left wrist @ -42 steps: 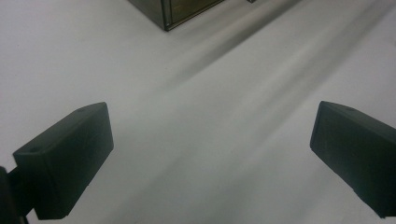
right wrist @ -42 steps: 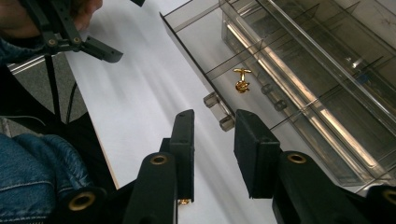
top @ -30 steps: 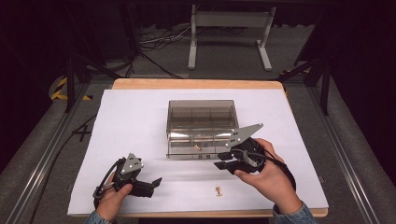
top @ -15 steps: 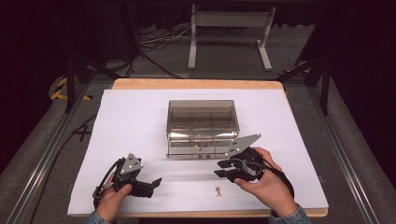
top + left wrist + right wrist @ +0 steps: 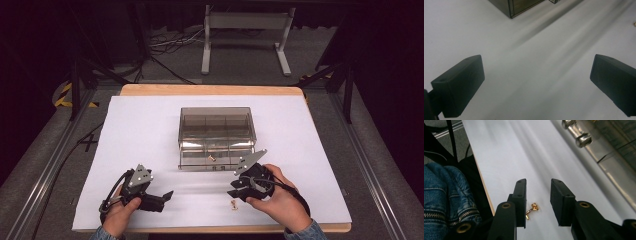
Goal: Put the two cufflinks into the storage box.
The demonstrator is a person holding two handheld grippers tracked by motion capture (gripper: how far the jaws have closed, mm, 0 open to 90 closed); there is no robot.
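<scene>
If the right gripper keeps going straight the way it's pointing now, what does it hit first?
Most likely the small gold piece lying between the right gripper's open jaws, on the white sheet. Beyond it the sheet looks bare, though depth is hard to judge.

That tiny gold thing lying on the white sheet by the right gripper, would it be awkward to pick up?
Probably. The gold piece is tiny and lies flat, so jaws may slip over it. It looks like shiny metal: likely stiff, light, and apt to skid on the smooth white sheet.
</scene>
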